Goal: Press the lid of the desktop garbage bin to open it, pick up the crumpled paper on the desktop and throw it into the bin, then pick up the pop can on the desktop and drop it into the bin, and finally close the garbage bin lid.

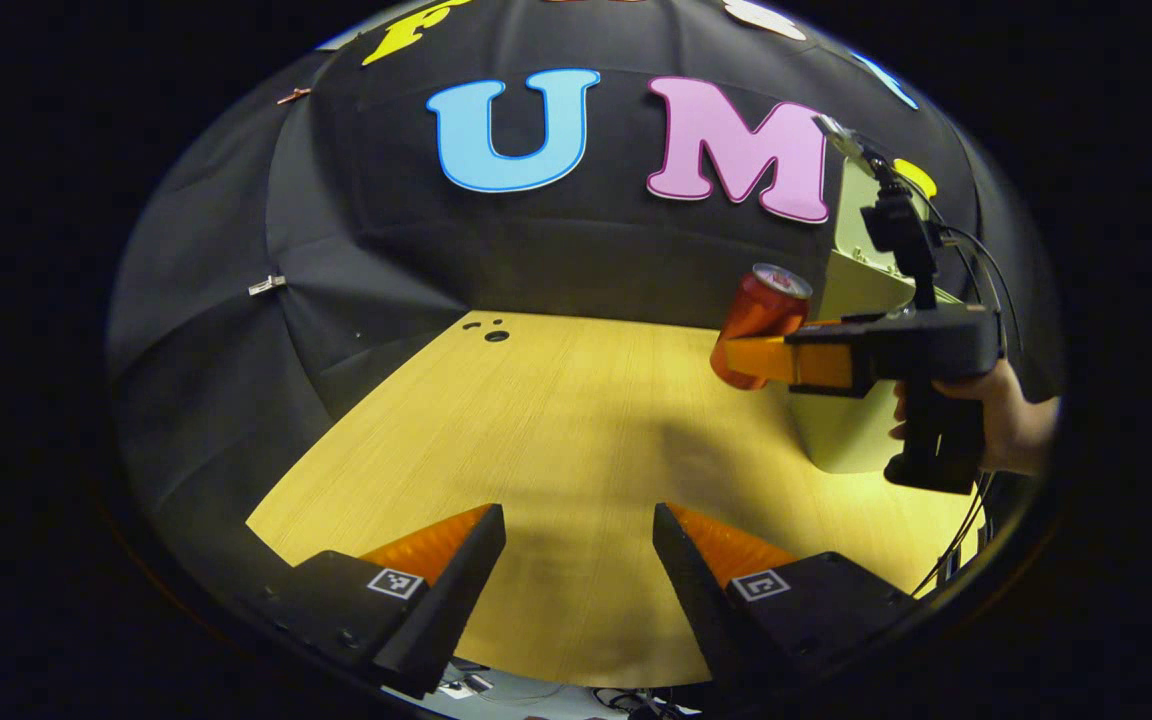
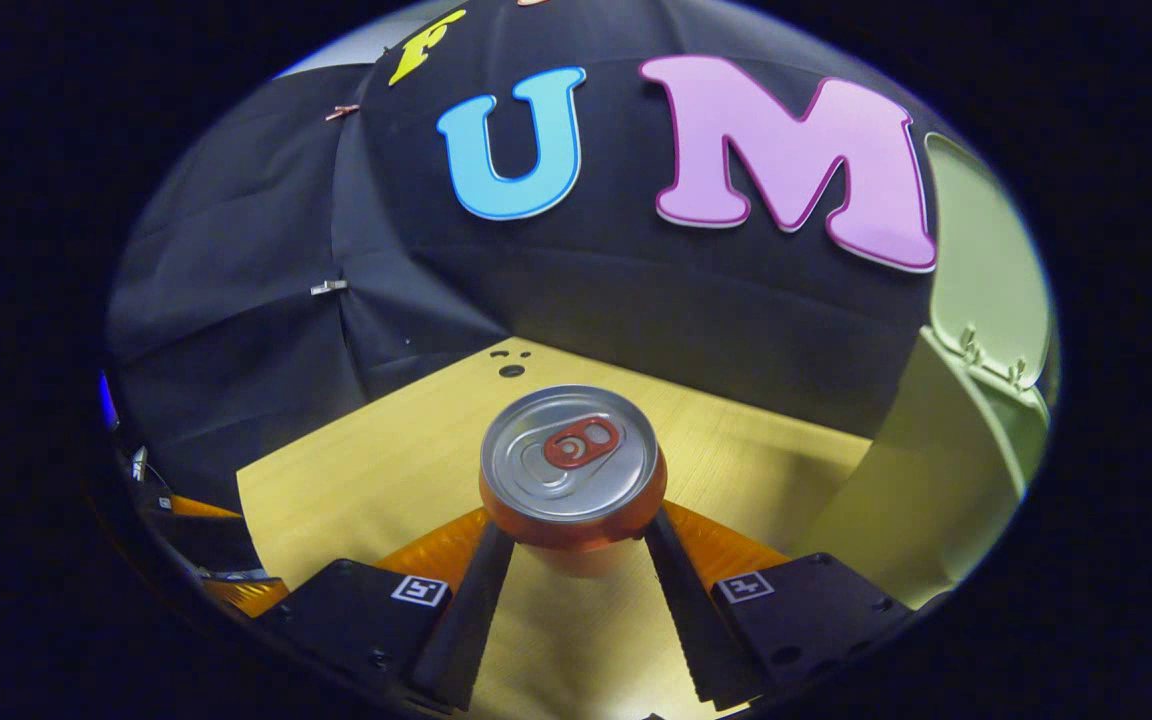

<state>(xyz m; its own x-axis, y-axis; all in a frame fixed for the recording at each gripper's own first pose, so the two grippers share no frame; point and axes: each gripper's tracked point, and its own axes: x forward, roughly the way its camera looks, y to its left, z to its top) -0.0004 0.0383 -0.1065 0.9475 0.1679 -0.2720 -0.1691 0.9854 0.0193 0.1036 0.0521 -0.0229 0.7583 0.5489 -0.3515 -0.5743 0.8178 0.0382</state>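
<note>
1. Two fingers of the left gripper [image 1: 579, 560] show at the bottom of the left gripper view, standing well apart with nothing between them, above the wooden desktop [image 1: 536, 420].
2. In the same view the right gripper [image 1: 751, 360] is farther off, held by a hand [image 1: 1011, 420]. It is clamped on the pop can [image 1: 761, 325], which is lifted off the desktop and tilted, just beside the garbage bin [image 1: 851, 430].
3. The bin stands at the far right part of the desktop, partly hidden behind the right gripper. Its lid [image 1: 861, 215] seems to be raised, though it is hard to tell here.
4. In the right gripper view the right gripper [image 2: 576, 545] presses both fingers on the sides of the pop can [image 2: 571, 465]; the can's silver top with the red pull tab faces the camera.
5. To the right of the can stands the garbage bin [image 2: 921, 480]. Its lid [image 2: 986, 270] stands open, upright on the hinges.
6. Below the can lies the desktop [image 2: 366, 470].
</note>
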